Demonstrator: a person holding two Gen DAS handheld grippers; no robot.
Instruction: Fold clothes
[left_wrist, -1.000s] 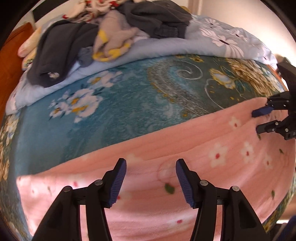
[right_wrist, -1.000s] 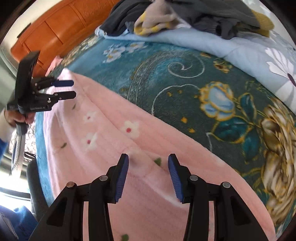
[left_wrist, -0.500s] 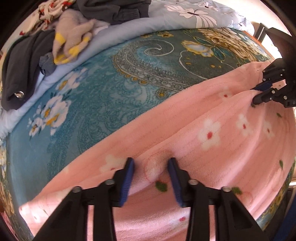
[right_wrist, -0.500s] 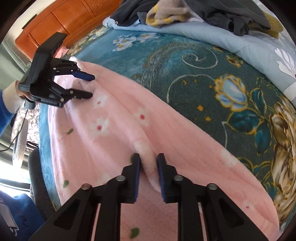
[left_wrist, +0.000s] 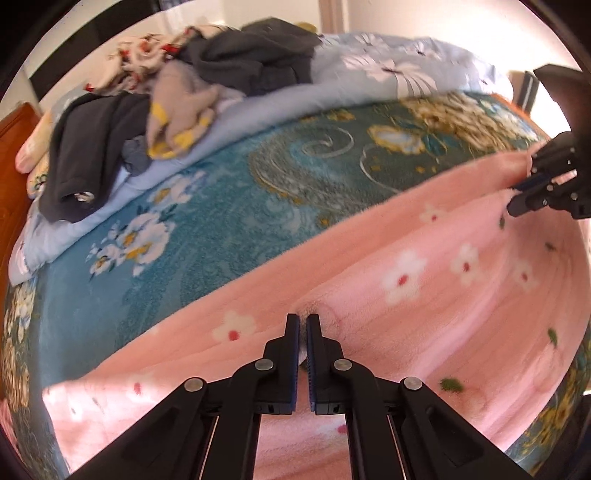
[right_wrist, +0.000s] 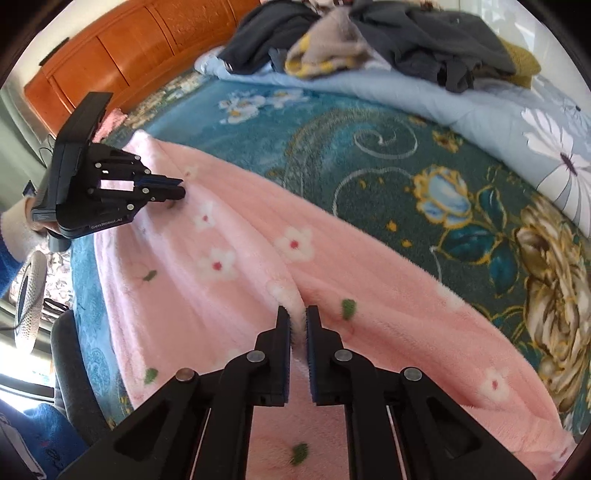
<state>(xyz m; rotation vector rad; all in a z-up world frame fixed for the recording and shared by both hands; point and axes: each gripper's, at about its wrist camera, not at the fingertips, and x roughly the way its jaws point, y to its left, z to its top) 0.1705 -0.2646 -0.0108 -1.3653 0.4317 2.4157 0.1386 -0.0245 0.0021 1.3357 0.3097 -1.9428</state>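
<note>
While the pink flowered fleece garment (left_wrist: 424, 273) is lying spread across the near side of the bed (left_wrist: 229, 206), the left tool (left_wrist: 303, 325) is pinching a raised ridge of it. Well apart along the same edge, the right tool (right_wrist: 298, 317) is gripping another fold, with a clothes pile (right_wrist: 369, 40) lying at the far side.

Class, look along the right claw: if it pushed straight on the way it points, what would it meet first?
The pink blanket, already pinched in the right claw; probably the teal bedspread lies directly beneath.
</note>
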